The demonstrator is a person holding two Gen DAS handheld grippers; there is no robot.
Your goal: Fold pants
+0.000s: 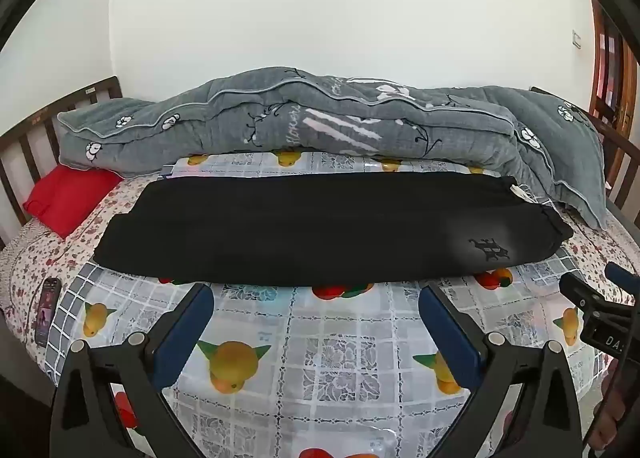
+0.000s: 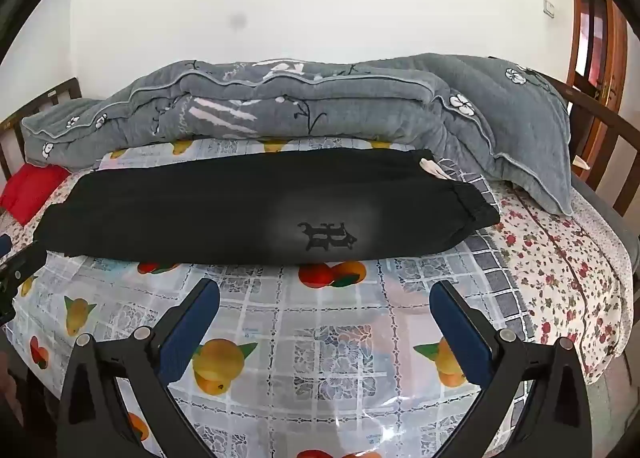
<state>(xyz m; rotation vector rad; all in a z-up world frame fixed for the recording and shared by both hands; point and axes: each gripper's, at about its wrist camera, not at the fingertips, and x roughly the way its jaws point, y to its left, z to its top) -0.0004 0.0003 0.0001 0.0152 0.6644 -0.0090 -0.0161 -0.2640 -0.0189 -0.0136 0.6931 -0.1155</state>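
Observation:
Black pants (image 1: 320, 230) lie lengthwise across the bed, one leg folded over the other, waistband at the right, a dark emblem near that end. They also show in the right wrist view (image 2: 240, 214). My left gripper (image 1: 316, 298) is open and empty, hovering over the fruit-print cloth just in front of the pants' near edge. My right gripper (image 2: 325, 294) is open and empty, also short of the near edge, below the emblem (image 2: 327, 237). The right gripper's body shows at the far right of the left wrist view (image 1: 600, 310).
A fruit-print plastic cloth (image 1: 320, 358) covers the floral bedsheet (image 2: 560, 258). A grey quilt (image 1: 320, 118) is bunched behind the pants. A red pillow (image 1: 64, 198) lies at the left. A phone (image 1: 47, 310) lies near the left edge. Wooden bed rails stand at both ends.

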